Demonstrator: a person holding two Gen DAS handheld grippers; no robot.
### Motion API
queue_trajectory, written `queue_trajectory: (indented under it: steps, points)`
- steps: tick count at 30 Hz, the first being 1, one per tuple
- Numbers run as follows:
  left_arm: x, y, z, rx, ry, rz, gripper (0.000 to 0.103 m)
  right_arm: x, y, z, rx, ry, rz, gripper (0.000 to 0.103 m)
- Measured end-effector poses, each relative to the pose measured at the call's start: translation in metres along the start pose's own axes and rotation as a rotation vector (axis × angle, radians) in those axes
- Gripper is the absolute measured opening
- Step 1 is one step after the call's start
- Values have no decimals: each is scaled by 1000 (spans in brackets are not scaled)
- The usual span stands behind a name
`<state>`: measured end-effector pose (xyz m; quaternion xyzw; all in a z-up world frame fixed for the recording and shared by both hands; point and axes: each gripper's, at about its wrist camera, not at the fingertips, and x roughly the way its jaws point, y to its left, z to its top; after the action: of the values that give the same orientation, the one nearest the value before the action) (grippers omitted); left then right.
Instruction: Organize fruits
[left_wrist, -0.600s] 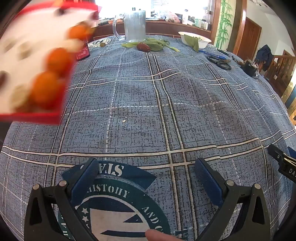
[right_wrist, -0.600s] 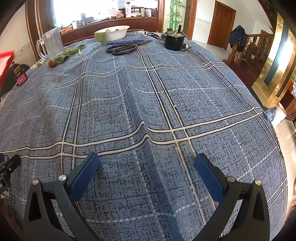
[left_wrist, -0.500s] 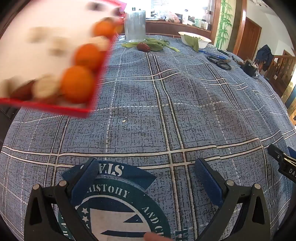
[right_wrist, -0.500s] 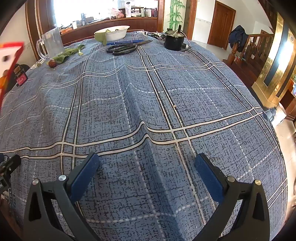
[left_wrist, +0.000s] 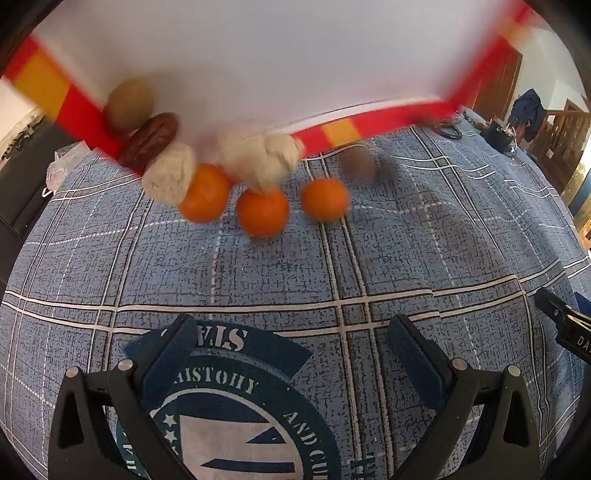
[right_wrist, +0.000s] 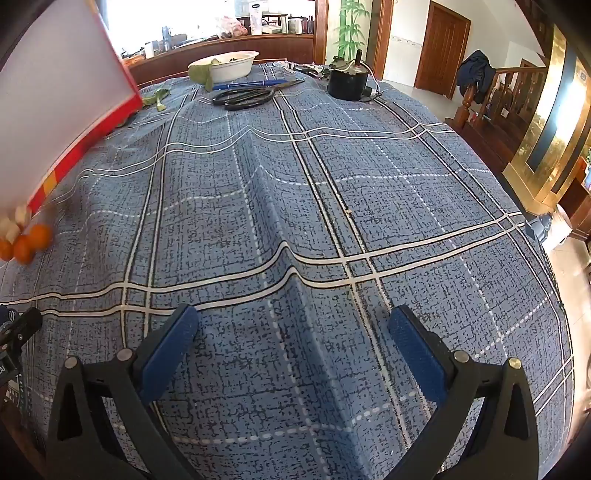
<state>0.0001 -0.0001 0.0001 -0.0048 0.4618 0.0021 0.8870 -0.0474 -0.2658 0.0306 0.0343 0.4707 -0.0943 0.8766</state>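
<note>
My left hand-held gripper (left_wrist: 295, 354) is wide open and holds nothing; it hangs low over the tabletop (left_wrist: 424, 258), above a round blue emblem (left_wrist: 236, 417) printed on the checked cloth. My right hand-held gripper (right_wrist: 293, 349) is open too and empty, over a bare folded part of the same cloth.

In the left view a tilted tray (left_wrist: 258, 55), white with a red and yellow rim, fills the top of the picture, blurred. The fruits are at its lower edge and just beneath it: three oranges (left_wrist: 263, 212) side by side on or just above the cloth, pale lumps (left_wrist: 170, 177) touching the rim, a dark red date (left_wrist: 149, 142), and a brown round fruit (left_wrist: 127, 105) on the rim. Another brown fruit (left_wrist: 357, 162) is blurred beyond the oranges; I cannot tell if it touches the cloth.

In the right view, the tray is at the far left, and scissors (right_wrist: 245, 96), a white bowl (right_wrist: 225, 66) and a black pot (right_wrist: 349, 81) lie at the far end
</note>
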Motion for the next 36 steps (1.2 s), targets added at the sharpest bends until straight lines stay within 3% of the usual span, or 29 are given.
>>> queue_trajectory:
  steps: [36]
  points:
    - [-1,5,-1,0,-2,0,102,1,-1,0,1,1,0,103]
